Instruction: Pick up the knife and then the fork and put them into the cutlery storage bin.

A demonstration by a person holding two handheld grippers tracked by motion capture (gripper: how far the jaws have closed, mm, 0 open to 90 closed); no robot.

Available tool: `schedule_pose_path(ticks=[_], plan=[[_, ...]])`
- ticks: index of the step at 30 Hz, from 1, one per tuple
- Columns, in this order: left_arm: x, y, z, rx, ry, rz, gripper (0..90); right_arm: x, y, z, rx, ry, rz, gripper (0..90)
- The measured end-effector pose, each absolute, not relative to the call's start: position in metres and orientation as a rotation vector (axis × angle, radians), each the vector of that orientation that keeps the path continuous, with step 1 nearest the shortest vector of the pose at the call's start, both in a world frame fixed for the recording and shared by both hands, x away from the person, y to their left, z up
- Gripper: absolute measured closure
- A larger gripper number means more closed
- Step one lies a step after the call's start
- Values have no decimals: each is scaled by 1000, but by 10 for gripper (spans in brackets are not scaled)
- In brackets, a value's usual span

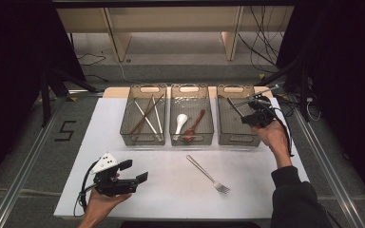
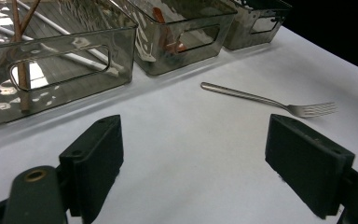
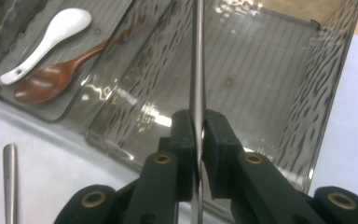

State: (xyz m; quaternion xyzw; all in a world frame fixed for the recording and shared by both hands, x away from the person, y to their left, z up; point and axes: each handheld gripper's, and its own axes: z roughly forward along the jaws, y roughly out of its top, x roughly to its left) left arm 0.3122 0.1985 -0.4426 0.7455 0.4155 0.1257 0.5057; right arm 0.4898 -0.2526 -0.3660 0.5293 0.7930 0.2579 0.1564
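Note:
My right gripper (image 3: pixel 196 128) is shut on a thin metal utensil handle (image 3: pixel 197 56) that runs up between its pads; the utensil's ends are out of frame. It hovers over the empty right-hand clear bin (image 3: pixel 270 70). In the high view the right gripper (image 1: pixel 249 110) is above that bin (image 1: pixel 235 137). My left gripper (image 1: pixel 135 171) rests open at the front left of the white mat, with nothing between its jaws (image 2: pixel 193 140). A metal fork (image 1: pixel 208 174) lies on the mat between the two hands, tines toward the front; the same fork (image 2: pixel 265 99) lies ahead of the left gripper.
Three clear bins stand in a row at the back of the white mat (image 1: pixel 171 190). The left bin (image 1: pixel 142 137) holds several chopsticks. The middle bin (image 1: pixel 191 138) holds a white spoon (image 1: pixel 180 121) and a brown wooden spoon (image 1: pixel 194 126). Cables lie beyond the table.

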Motion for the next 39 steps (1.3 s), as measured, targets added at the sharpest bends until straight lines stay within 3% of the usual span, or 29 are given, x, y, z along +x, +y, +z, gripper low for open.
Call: schedule_pose_path(ticks=[39], plan=[[312, 198, -443, 1793, 999, 291, 188, 547, -236, -386, 1606, 2242, 659, 834]])
